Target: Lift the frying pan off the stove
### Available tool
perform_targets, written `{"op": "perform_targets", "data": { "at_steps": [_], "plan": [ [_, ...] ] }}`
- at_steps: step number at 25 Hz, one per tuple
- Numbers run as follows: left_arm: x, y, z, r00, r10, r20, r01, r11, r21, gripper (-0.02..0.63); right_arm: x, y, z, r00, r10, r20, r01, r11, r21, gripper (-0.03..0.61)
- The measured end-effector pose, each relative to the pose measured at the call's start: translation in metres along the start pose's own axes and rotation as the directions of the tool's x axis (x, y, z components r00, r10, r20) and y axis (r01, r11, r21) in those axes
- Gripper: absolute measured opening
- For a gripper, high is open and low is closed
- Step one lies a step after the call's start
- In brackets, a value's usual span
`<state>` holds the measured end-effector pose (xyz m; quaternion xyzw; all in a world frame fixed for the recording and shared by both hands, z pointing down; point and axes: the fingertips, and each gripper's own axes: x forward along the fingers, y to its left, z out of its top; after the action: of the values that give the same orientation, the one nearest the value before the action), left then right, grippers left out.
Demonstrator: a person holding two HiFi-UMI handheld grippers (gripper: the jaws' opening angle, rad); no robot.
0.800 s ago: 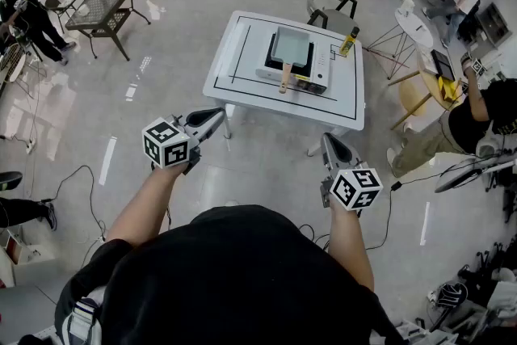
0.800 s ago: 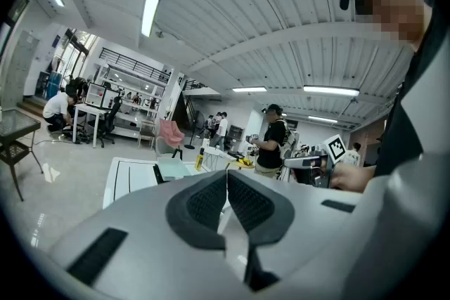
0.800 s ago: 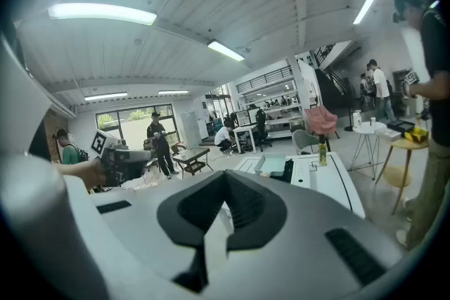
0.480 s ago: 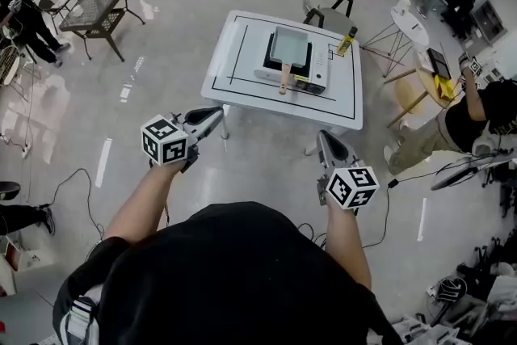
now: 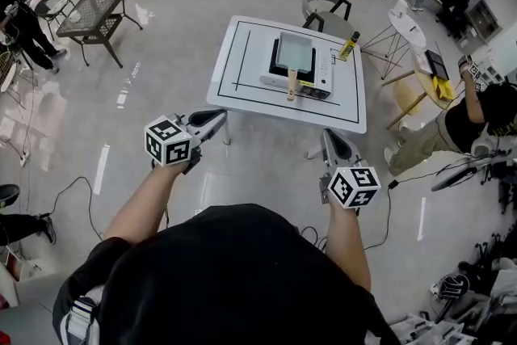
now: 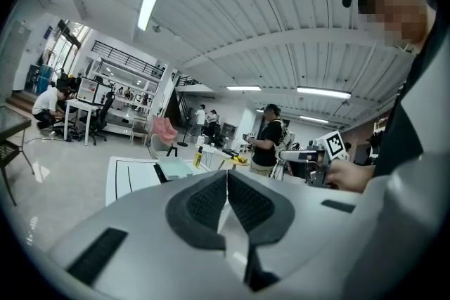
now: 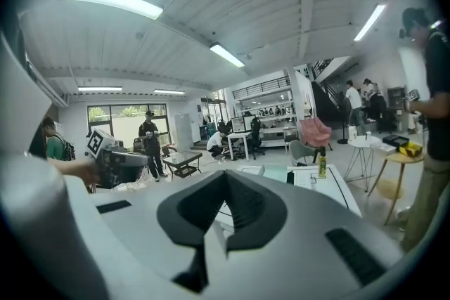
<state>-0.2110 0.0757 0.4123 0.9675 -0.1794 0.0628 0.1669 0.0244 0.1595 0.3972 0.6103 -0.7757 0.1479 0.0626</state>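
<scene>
Left gripper [image 5: 216, 118] and right gripper [image 5: 331, 139], both pressed together, empty; spread 1 before reaching the far pan [image 5: 295, 50] by its handle.

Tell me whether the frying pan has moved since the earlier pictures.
No. The frying pan sits unchanged on the stove, handle overhanging its near edge.

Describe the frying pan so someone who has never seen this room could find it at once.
Find the white table with black outlines in the middle of the floor; a white portable stove sits on it. The frying pan lies on that stove: rectangular, pale blue-green, the only thing there with a wooden handle.
</scene>
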Motion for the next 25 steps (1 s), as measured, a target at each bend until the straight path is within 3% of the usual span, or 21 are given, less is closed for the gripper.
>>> {"op": "perform_targets", "data": {
  "at_steps": [13,25],
  "plan": [
    [-0.021,0.011,-0.004,1.000,-0.005,-0.002,0.005,1.000,-0.030,0.012,0.008,0.007,-0.001,0.999,-0.032,-0.017,0.033,0.999,0.032,0.006],
    [0.013,0.008,-0.005,0.999,-0.011,-0.040,0.010,1.000,-0.021,0.012,0.026,-0.028,-0.013,0.999,-0.015,-0.038,0.018,0.997,0.069,0.006]
  ]
}}
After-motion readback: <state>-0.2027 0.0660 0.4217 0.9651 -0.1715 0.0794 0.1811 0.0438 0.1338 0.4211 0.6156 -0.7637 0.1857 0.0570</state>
